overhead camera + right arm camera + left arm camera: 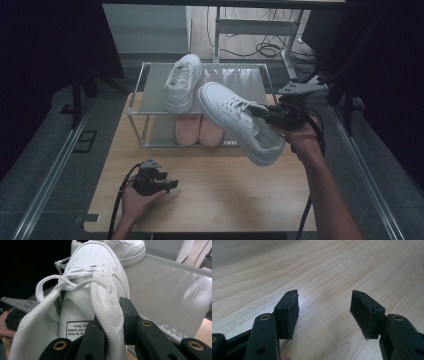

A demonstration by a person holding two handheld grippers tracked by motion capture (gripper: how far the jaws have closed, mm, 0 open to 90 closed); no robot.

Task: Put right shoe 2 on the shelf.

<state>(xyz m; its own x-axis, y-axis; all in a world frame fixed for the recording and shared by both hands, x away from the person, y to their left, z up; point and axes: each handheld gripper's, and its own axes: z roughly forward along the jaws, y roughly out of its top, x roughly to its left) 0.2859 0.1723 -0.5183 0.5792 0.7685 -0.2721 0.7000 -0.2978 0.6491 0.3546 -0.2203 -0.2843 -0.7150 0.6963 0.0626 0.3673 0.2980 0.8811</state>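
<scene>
A white sneaker (235,120) hangs tilted in the air in front of the metal shoe rack (150,82), toe toward the rack's top shelf. My right gripper (264,114) is shut on the sneaker's side wall by the collar; in the right gripper view the sneaker (92,277) sits with one jaw inside it and one outside. A second white sneaker (183,82) stands on the top shelf at the left. My left gripper (167,186) rests low over the wooden table (324,270), open with nothing between its fingertips.
A pair of pink slippers (200,129) lies on the rack's lower shelf. The right part of the top shelf (170,287) is bare. Dark curtains flank the table, and cables lie on the floor behind the rack.
</scene>
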